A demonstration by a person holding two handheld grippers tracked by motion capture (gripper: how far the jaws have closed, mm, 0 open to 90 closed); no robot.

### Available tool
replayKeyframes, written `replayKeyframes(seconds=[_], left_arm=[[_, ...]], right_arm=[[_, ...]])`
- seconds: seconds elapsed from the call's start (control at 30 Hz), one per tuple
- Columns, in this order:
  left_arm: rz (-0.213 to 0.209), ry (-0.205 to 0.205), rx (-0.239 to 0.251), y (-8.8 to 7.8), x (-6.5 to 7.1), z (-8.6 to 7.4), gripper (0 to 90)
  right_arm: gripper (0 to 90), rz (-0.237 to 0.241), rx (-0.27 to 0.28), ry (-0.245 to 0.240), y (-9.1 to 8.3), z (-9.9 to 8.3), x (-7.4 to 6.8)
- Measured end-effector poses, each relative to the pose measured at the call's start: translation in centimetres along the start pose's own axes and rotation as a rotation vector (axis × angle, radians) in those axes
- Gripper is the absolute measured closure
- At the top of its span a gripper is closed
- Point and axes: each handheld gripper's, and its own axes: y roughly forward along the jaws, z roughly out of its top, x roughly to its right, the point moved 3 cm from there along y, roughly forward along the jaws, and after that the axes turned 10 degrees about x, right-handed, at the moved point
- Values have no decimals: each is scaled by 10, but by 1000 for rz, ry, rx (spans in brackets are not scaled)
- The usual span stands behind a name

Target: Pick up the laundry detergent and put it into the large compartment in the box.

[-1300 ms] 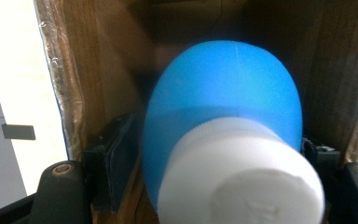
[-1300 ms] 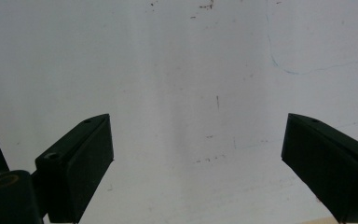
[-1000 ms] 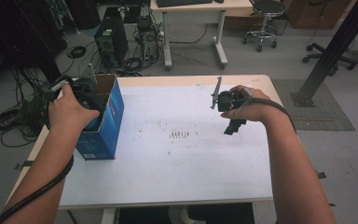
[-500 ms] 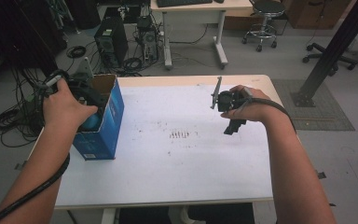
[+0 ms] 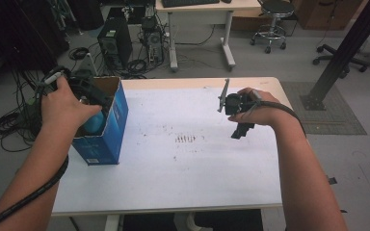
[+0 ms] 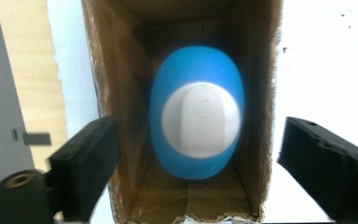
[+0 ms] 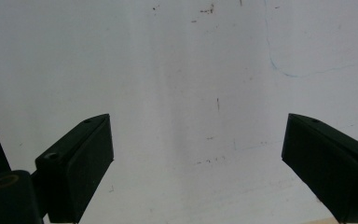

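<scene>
White counter (image 5: 183,168) carries a blue box (image 5: 107,130), half-hiding a blue egg-shaped thing (image 6: 197,126); left claw (image 6: 196,182) has just been opening, released above it; right claw (image 7: 198,172) gapes, grasping nothing.

Below my left claw (image 6: 196,154), whose jaws are matt black, lies an egg-shaped thing (image 6: 196,112) in bright blue with a round, off-white patch on its middle. The box (image 5: 107,126) around it is blue outside with a small white label low on one side, and plain brown cardboard within. My right claw (image 7: 196,158) is black too. The worktop (image 5: 183,163) is white, speckled with small dark marks, and edged in pale wood.
</scene>
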Motion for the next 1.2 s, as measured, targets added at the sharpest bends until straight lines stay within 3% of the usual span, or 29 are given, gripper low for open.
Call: replayKeyframes(seconds=[0.27,0.4,0.57,0.73,0.83,0.97,1.2], left_arm=[[-39,65,13,-17,16,3,69],[-25,121,-5,-23,30,1,45],[-58,212,5,-31,53,-3,37],[-95,389,13,-37,79,-9,2],[-122,455,23,-37,89,-11,2],[-136,510,37,-33,101,-12,2],[-163,591,9,-27,119,-14,2]], right_arm=[[89,-4,-3,4,-2,-2,0],[89,-4,-2,1,-2,-3,1],[89,-3,-4,8,-2,-3,0],[89,-4,-4,12,-3,-4,-1],[89,-5,-7,13,-3,-5,-1],[89,-5,-10,16,-4,-6,-2],[89,-3,-12,19,-5,-9,-2]])
